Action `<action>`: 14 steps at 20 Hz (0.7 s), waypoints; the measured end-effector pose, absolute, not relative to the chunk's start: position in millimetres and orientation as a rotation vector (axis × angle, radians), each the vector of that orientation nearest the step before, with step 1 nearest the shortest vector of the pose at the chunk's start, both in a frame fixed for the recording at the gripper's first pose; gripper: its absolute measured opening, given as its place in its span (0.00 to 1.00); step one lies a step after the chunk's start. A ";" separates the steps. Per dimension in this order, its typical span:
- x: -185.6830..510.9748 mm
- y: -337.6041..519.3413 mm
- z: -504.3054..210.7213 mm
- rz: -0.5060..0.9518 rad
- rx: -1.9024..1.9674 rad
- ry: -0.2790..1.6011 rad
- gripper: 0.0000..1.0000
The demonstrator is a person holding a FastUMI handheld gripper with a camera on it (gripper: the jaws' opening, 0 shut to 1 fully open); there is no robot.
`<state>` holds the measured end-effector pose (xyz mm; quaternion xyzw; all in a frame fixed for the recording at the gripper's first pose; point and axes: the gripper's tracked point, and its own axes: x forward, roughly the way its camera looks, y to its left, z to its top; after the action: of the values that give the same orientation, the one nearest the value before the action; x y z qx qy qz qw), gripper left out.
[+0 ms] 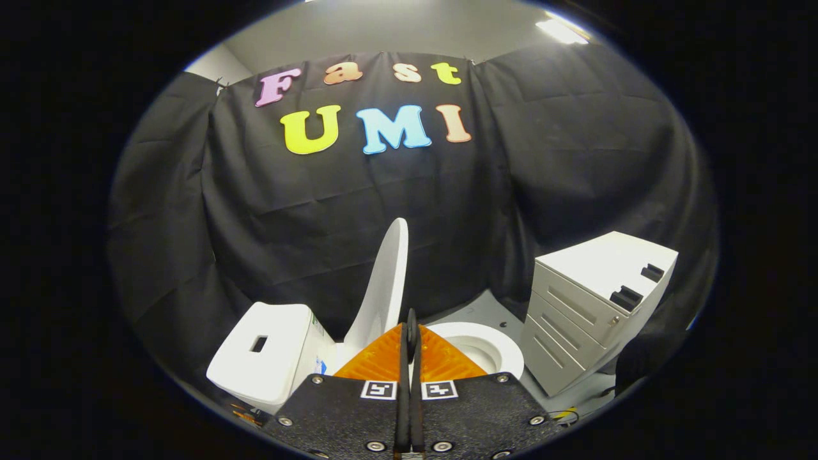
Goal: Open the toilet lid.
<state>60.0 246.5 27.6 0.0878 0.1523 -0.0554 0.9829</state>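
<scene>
Claw at six o'clock, fingers pressed together with nothing between them, tips pointing toward twelve. Toilet lid standing raised just beyond the tips, toward eleven o'clock, tilted slightly and rising against the black cloth wall; whether the fingertips touch the lid cannot be told. Toilet seat and bowl uncovered, at one o'clock from the tips, partly hidden behind the claw's body. Toilet tank at nine o'clock from the tips, white, with a small dark rectangular opening in its top, just beside the lid's lower end. White drawer cabinet at three o'clock, well apart from the bowl, three drawer fronts facing the toilet, two dark pieces resting on its top. Pale floor between the bowl and the cabinet, running back to the cloth. Loose cables lying on the floor at four o'clock, near the cabinet's foot. Ceiling light glowing at one o'clock, high above the cloth.
</scene>
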 end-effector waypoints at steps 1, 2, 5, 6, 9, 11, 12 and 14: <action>59.4 252.8 30.5 -0.106 0.169 0.296 0.00; 59.4 258.3 34.5 -0.099 0.167 0.283 0.00; 58.9 275.7 41.8 -0.084 0.157 0.252 0.00; 59.3 280.3 43.9 -0.079 0.146 0.248 0.00; 58.4 296.4 51.1 -0.065 0.112 0.238 0.00; 57.2 309.0 55.7 -0.053 0.082 0.227 0.00; 58.5 315.5 57.7 -0.046 0.065 0.221 0.00; 56.0 330.1 62.2 -0.032 0.044 0.210 0.00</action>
<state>56.0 330.1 62.2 0.0219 0.1048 -0.0162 0.9941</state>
